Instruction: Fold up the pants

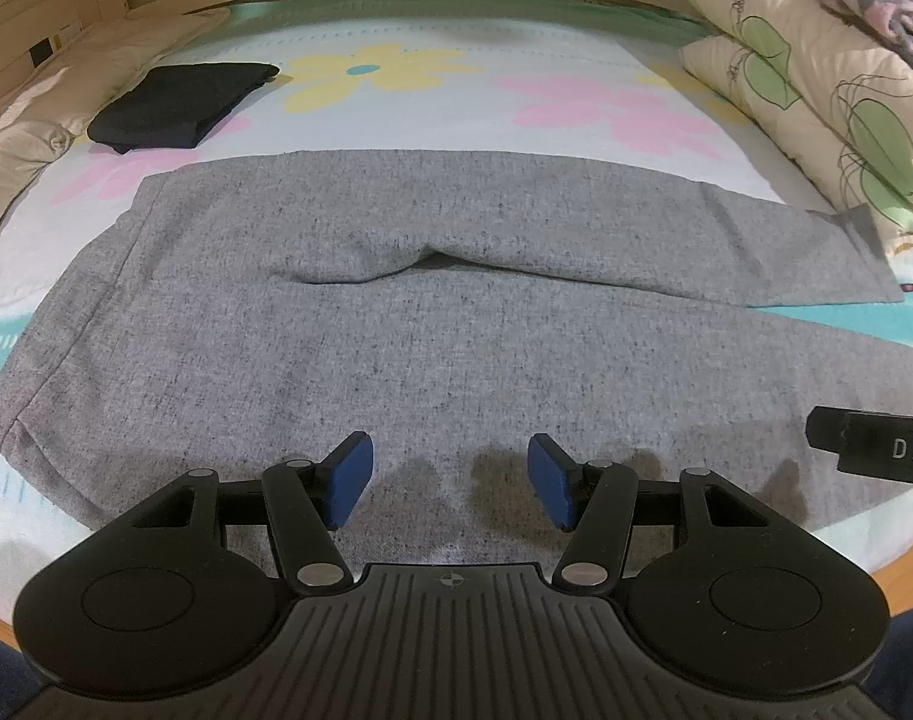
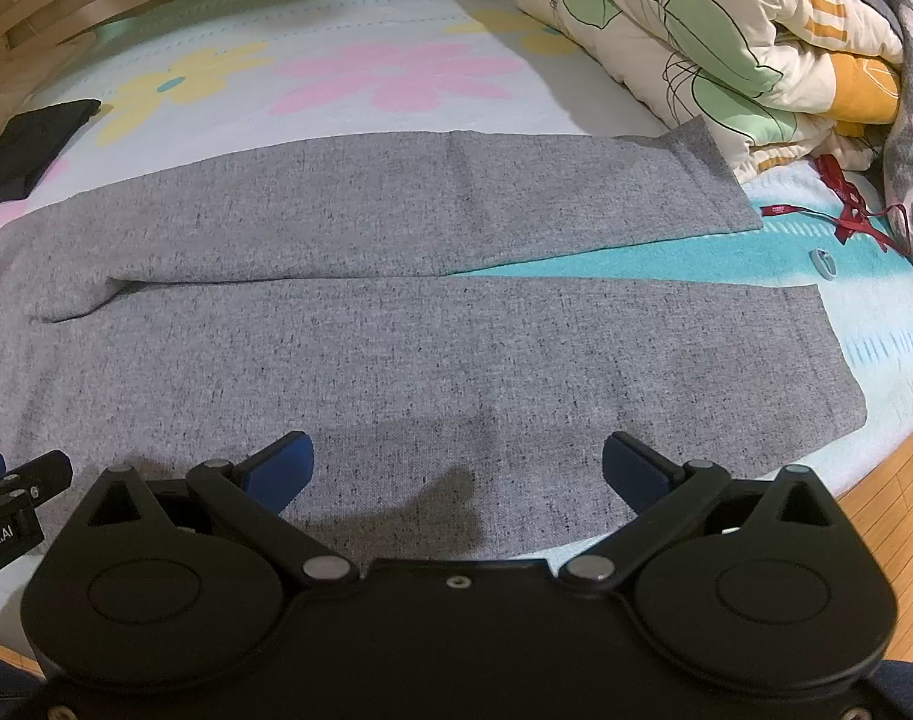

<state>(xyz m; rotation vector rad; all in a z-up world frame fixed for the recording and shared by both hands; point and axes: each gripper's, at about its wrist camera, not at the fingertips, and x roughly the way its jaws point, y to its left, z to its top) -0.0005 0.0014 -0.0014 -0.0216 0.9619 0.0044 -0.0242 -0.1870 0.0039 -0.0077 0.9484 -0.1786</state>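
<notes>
Both grippers hang over the near edge of the bed, tilted down at the fabric. The left gripper has its blue pads spread apart with nothing between them, just gray cloth underneath. The right gripper is spread even wider, also empty.

The gray pants are laid flat across the flowery bedsheet, waistband off to the left, both legs running out to the right. The near leg lies straight along the bed edge, the far leg angles away a bit, so a strip of teal sheet shows between them toward the cuffs.

Farther back on the left is a folded black garment, beside a beige pillow. On the far right there's a bundled floral quilt, with a red ribbon lying near it.
</notes>
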